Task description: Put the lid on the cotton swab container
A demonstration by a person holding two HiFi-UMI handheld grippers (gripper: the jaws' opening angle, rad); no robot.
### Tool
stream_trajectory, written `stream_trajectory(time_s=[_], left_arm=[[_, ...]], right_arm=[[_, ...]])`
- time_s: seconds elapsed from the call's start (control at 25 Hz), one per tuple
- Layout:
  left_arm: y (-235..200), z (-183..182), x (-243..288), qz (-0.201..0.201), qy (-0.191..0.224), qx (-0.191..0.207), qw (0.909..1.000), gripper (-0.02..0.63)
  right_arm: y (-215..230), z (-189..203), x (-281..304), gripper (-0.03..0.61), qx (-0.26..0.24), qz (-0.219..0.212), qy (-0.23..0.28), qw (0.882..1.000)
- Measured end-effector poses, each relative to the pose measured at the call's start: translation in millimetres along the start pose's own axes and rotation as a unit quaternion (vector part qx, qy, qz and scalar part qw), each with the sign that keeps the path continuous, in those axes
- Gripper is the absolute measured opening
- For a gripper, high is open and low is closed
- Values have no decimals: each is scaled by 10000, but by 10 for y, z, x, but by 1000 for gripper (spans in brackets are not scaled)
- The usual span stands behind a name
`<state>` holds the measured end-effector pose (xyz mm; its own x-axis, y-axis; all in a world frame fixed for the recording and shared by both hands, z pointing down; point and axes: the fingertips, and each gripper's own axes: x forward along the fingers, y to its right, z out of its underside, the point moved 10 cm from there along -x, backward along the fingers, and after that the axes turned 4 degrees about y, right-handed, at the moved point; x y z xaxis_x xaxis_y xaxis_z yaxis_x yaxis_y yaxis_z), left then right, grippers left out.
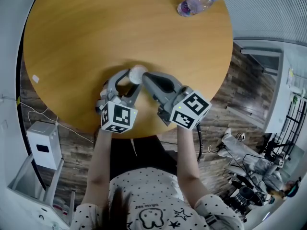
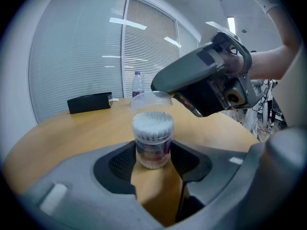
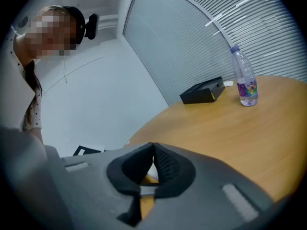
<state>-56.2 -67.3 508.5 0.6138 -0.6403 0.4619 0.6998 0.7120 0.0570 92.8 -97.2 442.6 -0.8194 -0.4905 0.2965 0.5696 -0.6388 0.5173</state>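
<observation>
A clear cotton swab container [image 2: 152, 140], packed with white swabs and uncovered, stands on the round wooden table [image 1: 96, 32]. My left gripper [image 2: 152, 159] is shut on it, a pad against each side. From above, its white top [image 1: 138, 73] shows between the left gripper [image 1: 134, 78] fingers. The clear lid [image 2: 150, 99] hangs just above and behind the container, tilted. My right gripper [image 2: 156, 88] pinches the lid's rim at its tip. In the right gripper view the right gripper [image 3: 153, 150] has its jaws closed together, and the lid barely shows.
A water bottle [image 1: 196, 4] lies at the table's far side, with a black box [image 2: 89, 102] near it. A small white label [image 1: 35, 78] sits at the table's left edge. A white box [image 1: 44, 147] stands on the floor to the left.
</observation>
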Motion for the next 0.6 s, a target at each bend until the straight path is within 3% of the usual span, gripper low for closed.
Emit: stream_trajectory(time_s=[0.6], left_arm=[[-6,-4,3,4,-4,-1,10000,238]], right_arm=[[-93,89,96,5,-485,70,-270,9984]])
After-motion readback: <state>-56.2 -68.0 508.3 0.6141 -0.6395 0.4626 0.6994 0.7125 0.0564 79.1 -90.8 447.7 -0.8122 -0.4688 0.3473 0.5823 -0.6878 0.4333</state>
